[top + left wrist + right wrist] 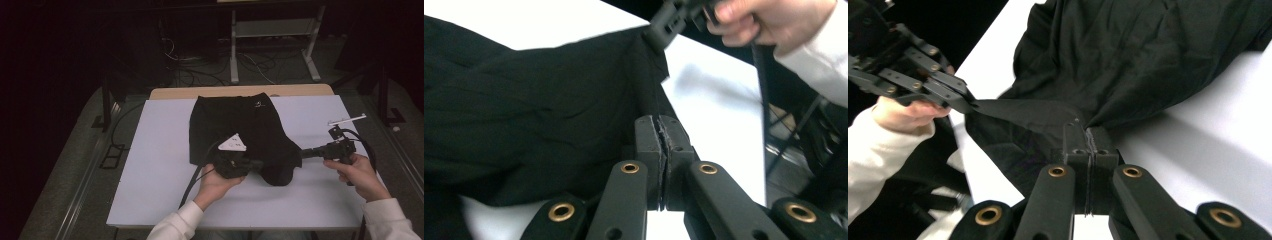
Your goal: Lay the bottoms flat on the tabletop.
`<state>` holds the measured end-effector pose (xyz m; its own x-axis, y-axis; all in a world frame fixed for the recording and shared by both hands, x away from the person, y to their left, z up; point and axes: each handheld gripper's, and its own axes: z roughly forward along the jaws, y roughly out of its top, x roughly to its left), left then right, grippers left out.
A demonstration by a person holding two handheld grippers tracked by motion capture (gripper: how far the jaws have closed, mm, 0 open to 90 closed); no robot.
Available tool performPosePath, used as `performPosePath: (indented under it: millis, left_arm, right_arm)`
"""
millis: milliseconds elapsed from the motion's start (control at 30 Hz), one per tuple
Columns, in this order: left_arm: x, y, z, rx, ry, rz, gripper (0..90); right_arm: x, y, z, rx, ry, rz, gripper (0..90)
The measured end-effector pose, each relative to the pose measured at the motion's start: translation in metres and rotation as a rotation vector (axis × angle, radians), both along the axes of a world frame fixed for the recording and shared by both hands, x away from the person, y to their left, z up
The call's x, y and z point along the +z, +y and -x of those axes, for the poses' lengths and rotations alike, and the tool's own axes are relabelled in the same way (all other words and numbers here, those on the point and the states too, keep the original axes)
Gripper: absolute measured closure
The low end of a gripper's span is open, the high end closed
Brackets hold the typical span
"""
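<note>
Nearest the person, two white sleeves come in over the near edge of the white tabletop [150,150], each hand carrying a tool. The left hand [212,184] holds the left claw [257,163], which points toward the right across the near hem of a pair of black shorts [235,125]. In the left gripper view its jaws stand pressed together with a thin fold of the black cloth [524,115] caught between the pads, so it is clamped on the shorts' hem. A grey three-cornered plate [233,143] sits on top of this tool, and its black cable [192,180] trails back toward the near edge.

The right hand [357,172] holds the right claw [302,153], which points to the left and meets the shorts at their near right corner. The right gripper view shows its jaws closed tight, with the fabric [1128,60] gathered into the pinch; the cloth runs taut from there toward the left claw [968,102], which bites the same edge farther off.

Between the two grips the hem is lifted and stretched, while a rounded fold of it sags toward the tabletop. Beyond that, the rest of the shorts lies flat on the middle of the tabletop, waistband toward the far edge, where a small white mark [258,104] shows. Past the tabletop a strip of bare wood [240,91] is visible, then the dark floor with cables and a grey metal stand [272,30].
</note>
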<state>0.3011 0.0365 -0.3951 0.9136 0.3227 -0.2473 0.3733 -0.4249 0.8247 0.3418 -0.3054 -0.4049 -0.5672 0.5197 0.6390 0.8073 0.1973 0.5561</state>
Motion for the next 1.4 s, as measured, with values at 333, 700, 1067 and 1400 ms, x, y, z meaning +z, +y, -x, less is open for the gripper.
performPosePath:
  millis: [333, 700, 1067, 1400]
  left_arm:
    - [-0.008, -0.013, 0.032, -0.072, 0.034, -0.070, 87.9]
    - [0.001, -0.016, 0.055, -0.113, 0.020, -0.105, 87.9]
    - [-0.015, -0.018, 0.067, -0.141, 0.021, -0.159, 87.8]
    - [-0.023, -0.020, 0.067, -0.143, 0.036, -0.174, 87.8]
  right_arm:
    - [-0.010, -0.011, 0.031, 0.122, 0.122, 0.089, 88.6]
    - [-0.005, -0.014, 0.052, 0.158, 0.144, 0.056, 88.4]
    - [-0.020, -0.015, 0.068, 0.184, 0.178, 0.069, 88.4]
    - [-0.023, -0.015, 0.080, 0.114, 0.086, 0.071, 88.2]
